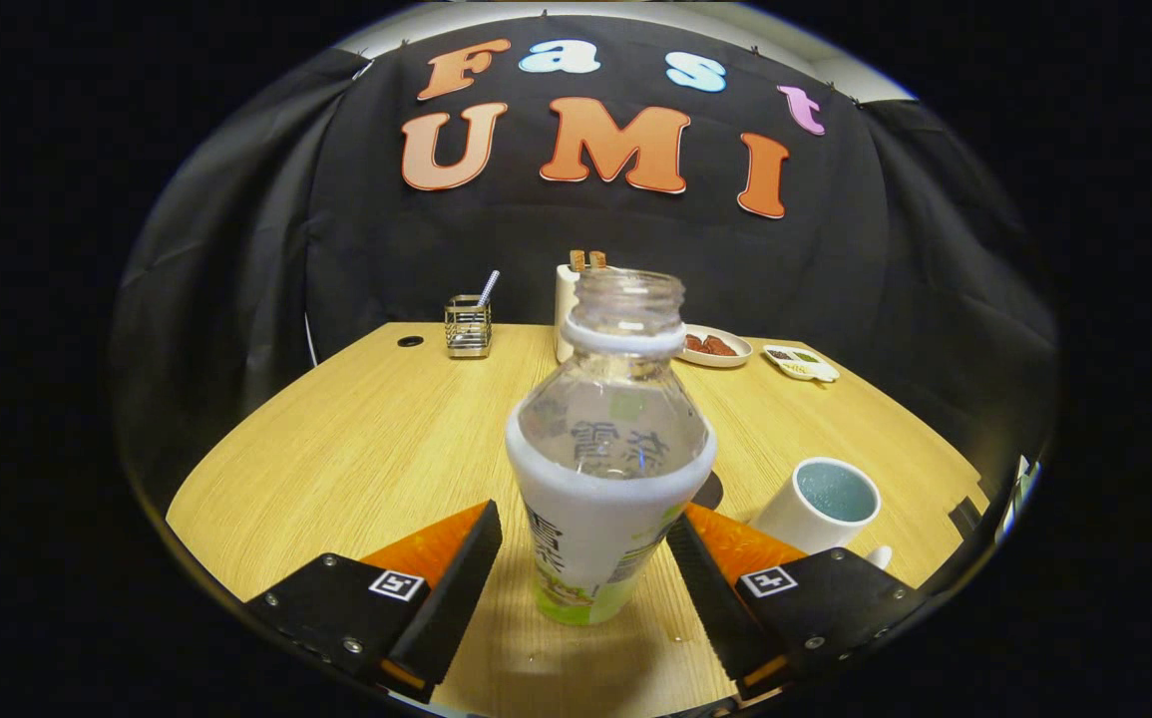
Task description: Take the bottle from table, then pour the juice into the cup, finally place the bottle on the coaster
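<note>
A clear plastic bottle with a white and green label stands upright on the wooden table, its cap off. My gripper is open, one finger on each side of the bottle's lower half. The right finger lies close against the label and the left finger leaves a narrow gap. A white cup with a pale blue inside stands to the right, just beyond the right finger. A dark coaster peeks out behind the bottle's right side, mostly hidden, between bottle and cup.
At the table's far edge stand a wire holder with a utensil, a white container behind the bottle's neck, a plate of food and a small divided dish. The black cloth wall rises behind them.
</note>
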{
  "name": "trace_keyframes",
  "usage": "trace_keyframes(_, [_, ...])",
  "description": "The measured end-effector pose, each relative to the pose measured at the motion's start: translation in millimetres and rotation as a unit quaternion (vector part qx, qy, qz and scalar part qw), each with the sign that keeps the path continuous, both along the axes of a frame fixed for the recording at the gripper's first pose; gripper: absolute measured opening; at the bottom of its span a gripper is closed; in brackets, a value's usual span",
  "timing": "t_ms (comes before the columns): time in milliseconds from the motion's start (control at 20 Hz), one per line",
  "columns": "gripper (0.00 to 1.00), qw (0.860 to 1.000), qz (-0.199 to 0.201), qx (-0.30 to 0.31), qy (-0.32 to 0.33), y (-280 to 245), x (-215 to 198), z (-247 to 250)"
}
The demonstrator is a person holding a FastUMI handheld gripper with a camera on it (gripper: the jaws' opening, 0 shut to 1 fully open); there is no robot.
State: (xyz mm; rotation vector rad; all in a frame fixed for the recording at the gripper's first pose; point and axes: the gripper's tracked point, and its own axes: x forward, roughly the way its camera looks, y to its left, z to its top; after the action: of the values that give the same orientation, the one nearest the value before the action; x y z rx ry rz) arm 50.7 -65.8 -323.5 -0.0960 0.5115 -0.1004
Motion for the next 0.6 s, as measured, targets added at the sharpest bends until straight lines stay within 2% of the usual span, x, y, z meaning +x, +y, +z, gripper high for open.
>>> trace_keyframes(100, [0.95, 1.000, 0.003, 0.008, 0.001, 2.0, 1.2, -3.7])
trace_keyframes(200, [0.81, 1.000, 0.002, 0.008, 0.003, 0.3, 1.2, -6.8])
trace_keyframes(250, [0.69, 1.000, 0.001, 0.016, 0.000, 2.0, -3.6, -3.2])
trace_keyframes(350, [0.61, 1.000, -0.003, 0.023, -0.001, 0.8, -1.3, -4.7])
trace_keyframes(450, [0.59, 1.000, -0.012, 0.026, -0.001, -4.0, -3.1, -1.9])
trace_keyframes(600, [0.59, 0.997, -0.022, 0.075, -0.026, -0.6, 1.4, 19.7])
